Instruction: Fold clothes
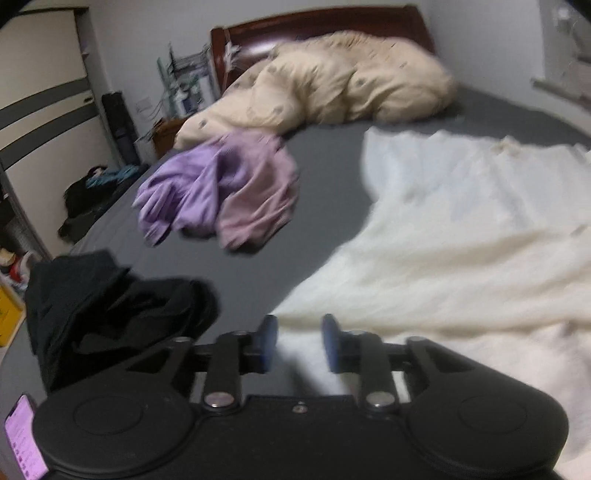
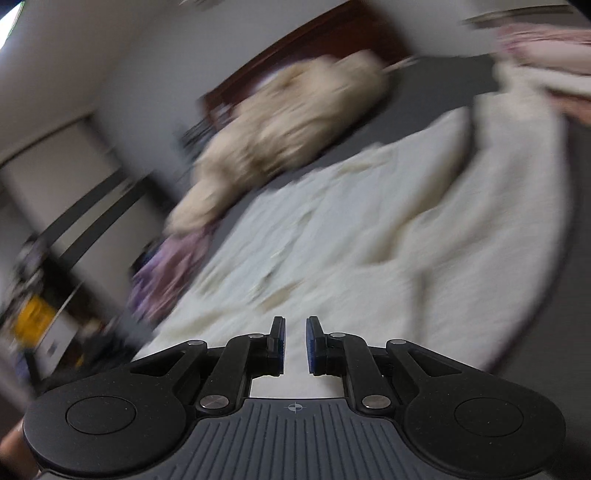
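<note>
A large white garment (image 1: 461, 229) lies spread and wrinkled over the right side of the grey bed sheet (image 1: 325, 170). My left gripper (image 1: 299, 332) hovers at its near left edge, open, with white cloth showing through the gap and nothing pinched. In the blurred, tilted right wrist view the same white garment (image 2: 351, 240) fills the middle. My right gripper (image 2: 295, 339) is over it, its pads a narrow gap apart and holding nothing. A crumpled purple and pink heap of clothes (image 1: 218, 188) lies further up the bed, and a black garment (image 1: 110, 314) sits near the left gripper.
A beige patterned duvet (image 1: 332, 81) is bunched against the dark wooden headboard (image 1: 314, 22). A wardrobe (image 1: 44, 92) stands left of the bed, with dark clothes and clutter on the floor. A lit phone (image 1: 22, 443) shows at the lower left corner.
</note>
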